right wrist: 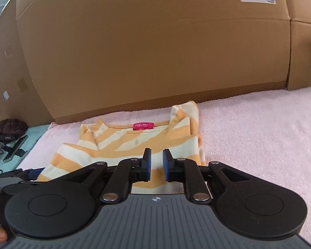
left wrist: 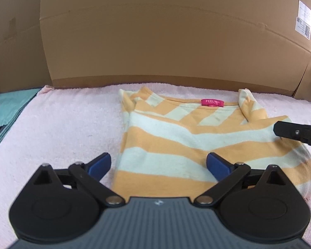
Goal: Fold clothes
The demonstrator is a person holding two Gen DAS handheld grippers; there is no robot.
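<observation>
An orange-and-cream striped shirt lies on a pink towel, sleeves folded inward, pink neck label at the far side. My left gripper is open and empty, hovering over the shirt's near left edge. In the right wrist view the same shirt lies ahead; my right gripper hovers over its near right part, jaws nearly together with a narrow gap and nothing between them. The right gripper's finger shows at the right edge of the left wrist view.
A large cardboard box stands as a wall right behind the towel. A teal cloth lies to the left with black straps on it. Dark gear and cables sit at far left. Pink towel extends to the right.
</observation>
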